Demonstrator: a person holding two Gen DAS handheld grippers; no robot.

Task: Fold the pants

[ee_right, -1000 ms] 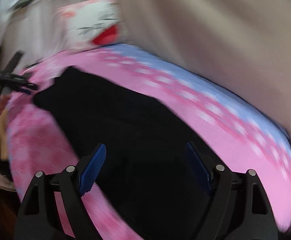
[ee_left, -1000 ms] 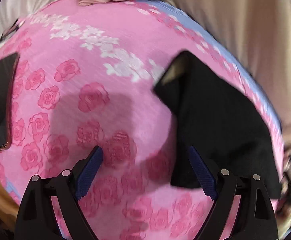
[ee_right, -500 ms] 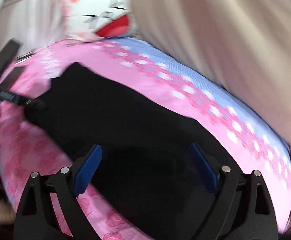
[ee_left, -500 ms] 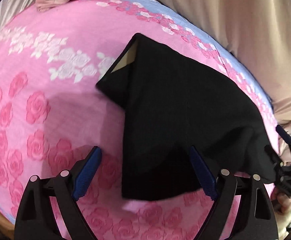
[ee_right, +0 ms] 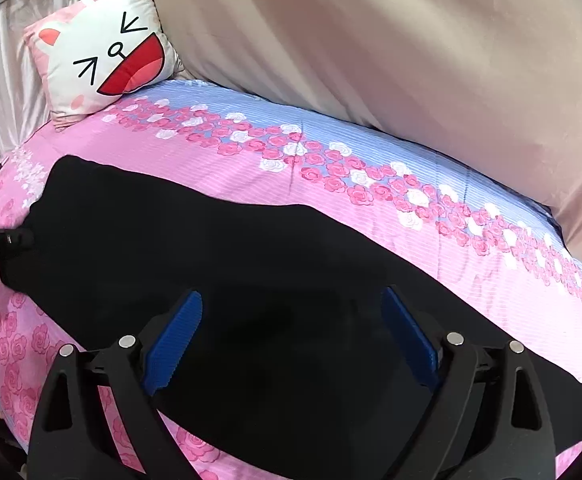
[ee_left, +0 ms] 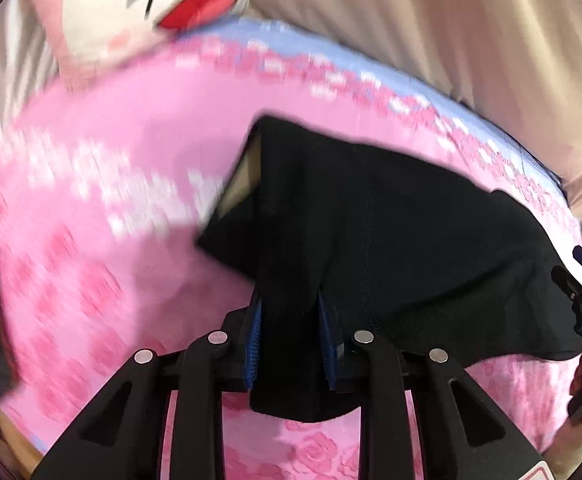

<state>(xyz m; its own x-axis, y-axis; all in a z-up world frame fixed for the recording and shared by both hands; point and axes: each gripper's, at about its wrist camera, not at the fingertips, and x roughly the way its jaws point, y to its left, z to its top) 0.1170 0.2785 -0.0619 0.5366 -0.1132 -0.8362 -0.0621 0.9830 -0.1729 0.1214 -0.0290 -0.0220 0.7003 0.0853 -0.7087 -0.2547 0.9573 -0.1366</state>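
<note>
Left claw (ee_left: pixel 289 336) closing on the black pants (ee_left: pixel 371 248); right claw (ee_right: pixel 291 336) released above them.

Left wrist view: blue pads pinch a lower edge of the pants, which lie spread on the pink rose bedsheet (ee_left: pixel 91 240); a tan lining shows at the far corner, and motion blur smears the rest. Right wrist view: jaws stand wide over the dark cloth, gripping nothing. Folding looks barely begun; creases and legs are hard to make out in the black fabric, whose right end is cut off.
</note>
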